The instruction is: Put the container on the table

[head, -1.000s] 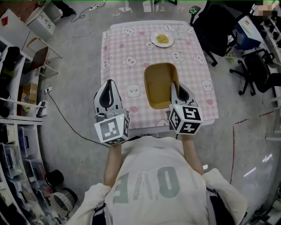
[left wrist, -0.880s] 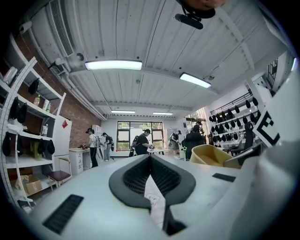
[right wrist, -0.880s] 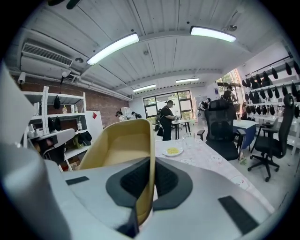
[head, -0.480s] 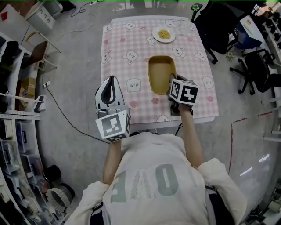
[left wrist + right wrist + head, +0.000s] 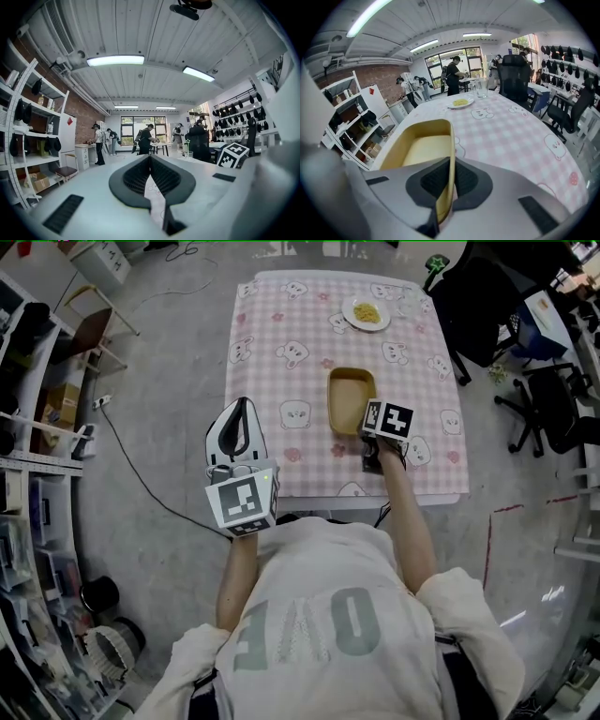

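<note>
Head view: You are standing at the near edge of a table [image 5: 281, 381] covered in a pink checked cloth, upper centre of the frame. The yellow container [image 5: 352, 399] is lying over the cloth near the middle, with your right gripper [image 5: 372, 427] at its lower right corner. Your left gripper [image 5: 238, 409] is hovering left of the table, over the floor. A plate of food [image 5: 366, 312] is sitting at the far edge.

Left gripper view: The left gripper [image 5: 150, 161] is pressing its jaws together on nothing.

Right gripper view: The right gripper [image 5: 447, 187] is pinching the container [image 5: 424, 150] by its thin right wall. The container is empty. It looks light, stiff and smooth, so gripped on one wall it is likely to tip. I cannot tell whether its base is touching the cloth.
</note>
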`<state>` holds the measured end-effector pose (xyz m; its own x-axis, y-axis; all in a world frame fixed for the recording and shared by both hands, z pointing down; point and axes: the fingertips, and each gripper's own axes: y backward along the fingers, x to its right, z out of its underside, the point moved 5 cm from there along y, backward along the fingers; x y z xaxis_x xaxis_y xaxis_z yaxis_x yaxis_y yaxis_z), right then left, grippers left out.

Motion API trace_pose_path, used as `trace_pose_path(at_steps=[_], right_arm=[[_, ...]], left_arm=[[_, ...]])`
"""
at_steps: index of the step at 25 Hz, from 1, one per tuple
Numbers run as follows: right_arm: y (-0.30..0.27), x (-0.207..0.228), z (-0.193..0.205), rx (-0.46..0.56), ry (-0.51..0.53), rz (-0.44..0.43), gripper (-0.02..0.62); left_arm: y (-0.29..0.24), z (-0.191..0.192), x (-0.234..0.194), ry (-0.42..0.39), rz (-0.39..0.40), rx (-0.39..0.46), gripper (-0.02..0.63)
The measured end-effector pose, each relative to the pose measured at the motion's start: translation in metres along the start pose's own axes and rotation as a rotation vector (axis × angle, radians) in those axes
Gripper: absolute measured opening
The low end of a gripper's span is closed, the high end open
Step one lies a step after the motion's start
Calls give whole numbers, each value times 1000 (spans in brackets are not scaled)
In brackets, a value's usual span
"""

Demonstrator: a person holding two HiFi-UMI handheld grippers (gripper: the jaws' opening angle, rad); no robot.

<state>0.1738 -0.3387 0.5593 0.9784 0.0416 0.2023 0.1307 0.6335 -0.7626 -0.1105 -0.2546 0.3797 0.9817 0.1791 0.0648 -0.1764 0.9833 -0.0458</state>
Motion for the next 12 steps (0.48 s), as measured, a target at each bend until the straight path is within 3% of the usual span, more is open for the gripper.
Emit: trace_pose_path(at_steps=[12], right_arm=[[-16, -2, 18, -42, 2, 48, 31]], left_arm=[[0, 3, 3, -11, 8, -18, 26]])
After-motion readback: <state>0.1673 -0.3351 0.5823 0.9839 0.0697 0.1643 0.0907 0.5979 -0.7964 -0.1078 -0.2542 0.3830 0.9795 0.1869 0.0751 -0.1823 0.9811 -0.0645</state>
